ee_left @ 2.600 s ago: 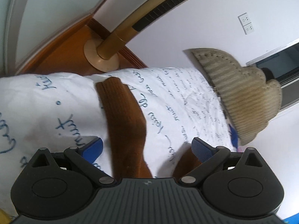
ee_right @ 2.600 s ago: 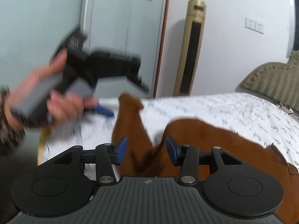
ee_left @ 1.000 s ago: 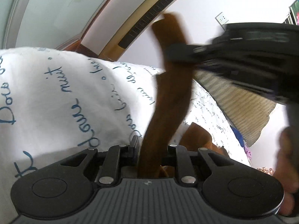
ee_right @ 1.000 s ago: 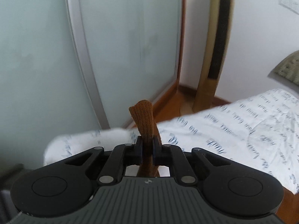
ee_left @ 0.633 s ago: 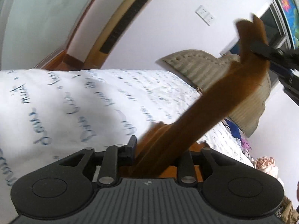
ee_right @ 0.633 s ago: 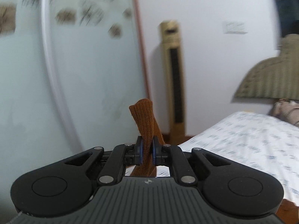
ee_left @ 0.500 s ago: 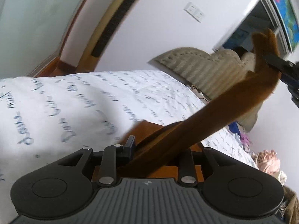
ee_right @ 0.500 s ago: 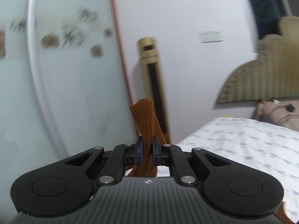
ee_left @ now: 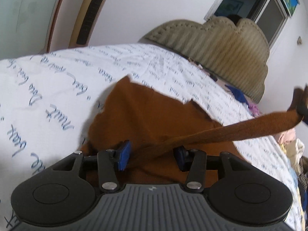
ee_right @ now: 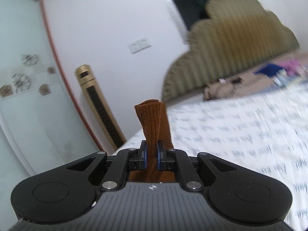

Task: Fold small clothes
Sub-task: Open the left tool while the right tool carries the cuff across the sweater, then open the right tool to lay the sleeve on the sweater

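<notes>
Brown knit garment (ee_left: 140, 115) lies spread on the white bedsheet (ee_left: 57, 80) with blue script, toward the near edge of the bed, its sleeve (ee_left: 240, 127) stretched away toward the bed's far side. Left gripper (ee_left: 152, 156) has just been opening, its jaws spread with the sleeve passing loosely between them. Right gripper (ee_right: 152, 156) pinches the sleeve's ribbed cuff (ee_right: 152, 119) tight.
</notes>
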{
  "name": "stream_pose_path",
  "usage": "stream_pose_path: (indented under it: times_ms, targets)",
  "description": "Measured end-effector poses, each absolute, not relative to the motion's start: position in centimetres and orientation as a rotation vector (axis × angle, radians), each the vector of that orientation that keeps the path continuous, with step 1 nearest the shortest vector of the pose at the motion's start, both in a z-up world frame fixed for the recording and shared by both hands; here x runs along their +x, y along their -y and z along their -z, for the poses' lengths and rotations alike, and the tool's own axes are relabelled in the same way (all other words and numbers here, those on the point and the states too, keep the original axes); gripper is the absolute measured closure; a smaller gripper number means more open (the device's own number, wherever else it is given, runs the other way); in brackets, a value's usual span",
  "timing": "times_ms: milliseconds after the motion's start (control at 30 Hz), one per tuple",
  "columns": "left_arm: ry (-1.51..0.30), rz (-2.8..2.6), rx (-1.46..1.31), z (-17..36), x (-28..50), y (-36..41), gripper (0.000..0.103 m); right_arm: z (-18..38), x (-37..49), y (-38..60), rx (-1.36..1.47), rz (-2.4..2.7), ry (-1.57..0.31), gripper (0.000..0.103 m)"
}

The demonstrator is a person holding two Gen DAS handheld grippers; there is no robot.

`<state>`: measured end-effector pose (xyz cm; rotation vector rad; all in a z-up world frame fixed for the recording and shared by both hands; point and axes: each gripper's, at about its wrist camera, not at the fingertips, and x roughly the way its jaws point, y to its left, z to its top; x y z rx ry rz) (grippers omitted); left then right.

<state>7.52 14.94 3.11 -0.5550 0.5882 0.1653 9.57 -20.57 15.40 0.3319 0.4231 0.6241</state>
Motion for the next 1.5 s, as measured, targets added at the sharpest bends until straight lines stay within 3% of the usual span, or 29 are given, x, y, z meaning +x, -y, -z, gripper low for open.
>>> stream_pose_path:
  times_ms: [367,500,700,833,933,1133,1200,1233,1333,1500]
  targets:
    - [-0.578,-0.107,-0.510,-3.9,5.1,-16.1,0.055,-6.8,8.7,24.9,0.457,-0.527,-0.519,0.090]
    - [-0.510,-0.142,-0.522,-6.2,4.9,-18.1,0.044,-10.4,10.2,22.4,0.449,-0.569,-0.447,0.090]
    - [-0.517,-0.203,-0.585,-7.2,6.7,-20.5,0.043,-17.9,10.6,17.7,0.372,-0.672,-0.298,0.090]
    - [-0.584,-0.192,-0.567,-6.1,8.5,-20.0,0.043,-18.9,9.4,18.5,0.331,-0.671,-0.250,0.090]
    - [-0.665,-0.183,-0.566,-4.2,9.4,-19.6,0.043,-16.8,8.5,21.2,0.305,-0.601,-0.278,0.090]
    - [-0.747,-0.179,-0.501,-1.5,9.7,-18.4,0.043,-6.5,8.0,26.8,0.296,-0.436,-0.559,0.090]
    - [-0.750,-0.186,-0.484,-1.7,9.7,-18.3,0.043,-3.7,7.6,27.9,0.336,-0.396,-0.623,0.088]
    - [-0.754,-0.188,-0.482,-1.7,9.7,-18.4,0.043,-2.7,7.4,28.2,0.357,-0.378,-0.648,0.082]
    - [-0.750,-0.199,-0.480,-2.0,9.6,-19.0,0.043,-1.5,6.3,29.2,0.397,-0.319,-0.664,0.072]
    - [-0.740,-0.215,-0.460,-2.4,9.7,-19.1,0.043,-2.4,4.4,31.8,0.469,-0.132,-0.604,0.069]
